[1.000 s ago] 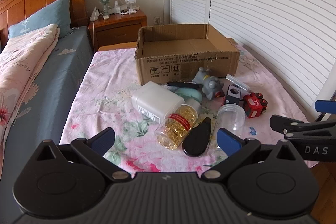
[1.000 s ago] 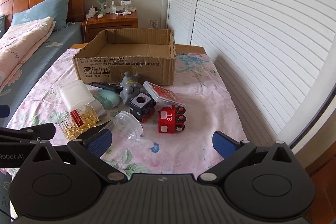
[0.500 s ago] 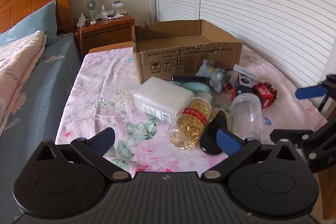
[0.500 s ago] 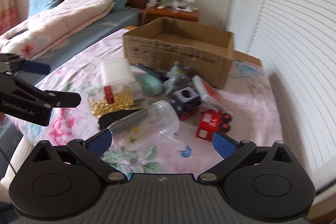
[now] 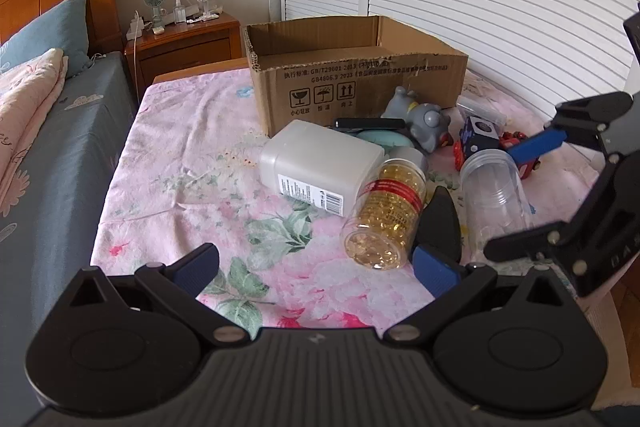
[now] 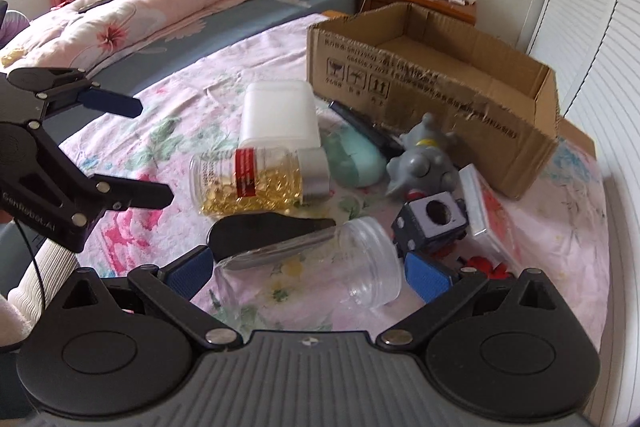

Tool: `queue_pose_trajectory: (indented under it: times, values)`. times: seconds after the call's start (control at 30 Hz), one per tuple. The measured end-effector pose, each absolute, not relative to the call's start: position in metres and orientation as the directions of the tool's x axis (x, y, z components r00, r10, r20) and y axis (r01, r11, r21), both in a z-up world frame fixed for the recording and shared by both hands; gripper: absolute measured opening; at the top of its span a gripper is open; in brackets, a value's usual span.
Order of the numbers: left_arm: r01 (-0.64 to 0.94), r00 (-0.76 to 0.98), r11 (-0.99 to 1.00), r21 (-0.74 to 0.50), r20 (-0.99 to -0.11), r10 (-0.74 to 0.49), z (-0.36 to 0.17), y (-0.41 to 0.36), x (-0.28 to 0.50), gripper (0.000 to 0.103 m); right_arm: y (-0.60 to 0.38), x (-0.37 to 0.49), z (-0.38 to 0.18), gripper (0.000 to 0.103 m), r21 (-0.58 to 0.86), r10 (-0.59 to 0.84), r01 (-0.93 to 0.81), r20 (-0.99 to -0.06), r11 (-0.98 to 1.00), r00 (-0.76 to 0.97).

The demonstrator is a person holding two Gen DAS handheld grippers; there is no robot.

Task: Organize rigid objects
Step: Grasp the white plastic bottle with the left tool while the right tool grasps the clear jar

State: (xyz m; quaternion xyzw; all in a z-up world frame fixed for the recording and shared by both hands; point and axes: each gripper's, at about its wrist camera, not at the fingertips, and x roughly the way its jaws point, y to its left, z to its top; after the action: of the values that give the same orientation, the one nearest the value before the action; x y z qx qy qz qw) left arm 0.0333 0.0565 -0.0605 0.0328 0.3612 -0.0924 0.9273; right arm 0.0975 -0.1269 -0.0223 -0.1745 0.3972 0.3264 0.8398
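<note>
In the right wrist view, the right gripper (image 6: pixel 306 273) is seen spread wide around a clear plastic jar (image 6: pixel 320 267) lying on its side at lower centre, nothing being clamped. The left gripper (image 5: pixel 316 265) is likewise held wide open and empty, low in its frame. A cardboard box (image 5: pixel 360 83) is seen at upper centre

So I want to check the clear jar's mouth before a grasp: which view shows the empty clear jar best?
The right wrist view: the empty clear jar lies on its side between the open right gripper fingers, its threaded mouth plain. The left wrist view shows the jar farther off, partly crossed by the right gripper's arm.
</note>
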Motion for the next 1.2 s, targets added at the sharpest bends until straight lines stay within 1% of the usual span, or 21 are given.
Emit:
queue_pose_trajectory:
  times: [0.23, 0.3, 0.47, 0.6, 0.73, 0.8, 1.03, 1.13, 1.2]
  values:
    - [0.24, 0.712, 0.971, -0.015, -0.677, -0.187, -0.064, 0.059, 0.041, 0.102, -0.116, 0.072, -0.03, 0.103, -0.032, 0.386, -0.704, -0.818, 0.709, 0.426]
    - [0.261, 0.712, 0.965, -0.016, -0.672, -0.203, -0.065, 0.057, 0.044, 0.102, -0.112, 0.066, -0.035, 0.103, -0.051, 0.369, -0.704, -0.823, 0.708, 0.431]
    - [0.294, 0.701, 0.956, -0.012, -0.677, -0.224, -0.073, 0.051, 0.056, 0.102, -0.111, 0.067, -0.049, 0.103, -0.054, 0.335, -0.682, -0.841, 0.729, 0.425]
    - [0.308, 0.698, 0.951, 0.004, -0.68, -0.223, -0.078, 0.047, 0.064, 0.102, -0.116, 0.068, -0.052, 0.103, -0.019, 0.352, -0.665, -0.837, 0.747, 0.419]
    - [0.333, 0.699, 0.943, 0.023, -0.677, -0.231, -0.08, 0.046, 0.066, 0.102, -0.119, 0.066, -0.054, 0.103, -0.019, 0.36, -0.655, -0.822, 0.756, 0.44]
    - [0.326, 0.701, 0.945, 0.034, -0.679, -0.217, -0.08, 0.049, 0.066, 0.102, -0.121, 0.064, -0.054, 0.103, -0.018, 0.361, -0.647, -0.818, 0.762, 0.448]
    - [0.244, 0.714, 0.965, 0.098, -0.692, -0.11, -0.081, 0.072, 0.064, 0.102, -0.122, 0.06, -0.052, 0.103, -0.022, 0.362, -0.641, -0.81, 0.767, 0.462]
    - [0.252, 0.714, 0.964, 0.088, -0.689, -0.124, -0.079, 0.08, 0.06, 0.102, -0.122, 0.058, -0.049, 0.103, -0.043, 0.351, -0.641, -0.808, 0.766, 0.473]
    - [0.264, 0.712, 0.962, 0.065, -0.686, -0.149, -0.077, 0.084, 0.059, 0.102, -0.118, 0.054, -0.045, 0.103, -0.103, 0.334, -0.646, -0.788, 0.757, 0.517]
